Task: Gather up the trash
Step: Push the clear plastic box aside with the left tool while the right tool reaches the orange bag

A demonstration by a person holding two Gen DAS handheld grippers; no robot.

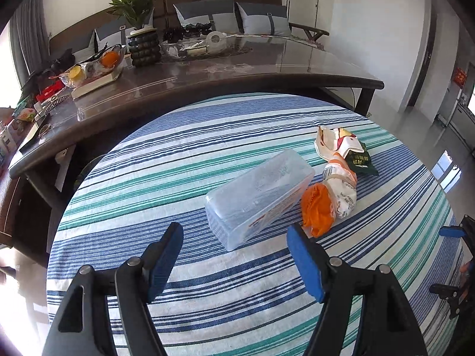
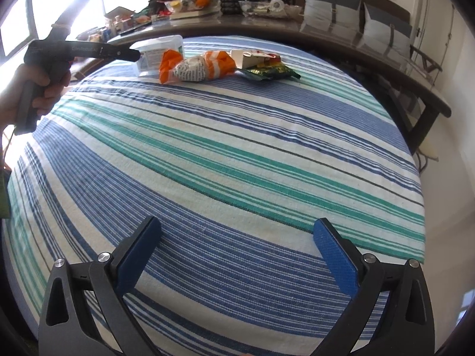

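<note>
On the striped tablecloth (image 1: 154,178) lies a clear plastic box (image 1: 261,198). To its right are a crumpled orange and white wrapper (image 1: 329,198), a white carton (image 1: 332,142) and a green packet (image 1: 362,163). My left gripper (image 1: 234,237) is open; the box's near corner shows in the gap, and the pads do not touch it. In the right wrist view a hand (image 2: 38,92) holds the left gripper (image 2: 130,54) beside the box (image 2: 160,52), with the wrapper (image 2: 193,68), carton (image 2: 252,57) and packet (image 2: 267,72) further right. My right gripper (image 2: 237,231) is open over bare cloth (image 2: 237,148).
Behind the round table stands a long dark table (image 1: 267,68) with a potted plant (image 1: 142,38), a fruit bowl (image 1: 92,68), a paper roll (image 1: 215,38) and clutter at its left end. A sofa with cushions (image 1: 261,17) lies beyond. The right gripper (image 1: 441,261) shows at the right edge.
</note>
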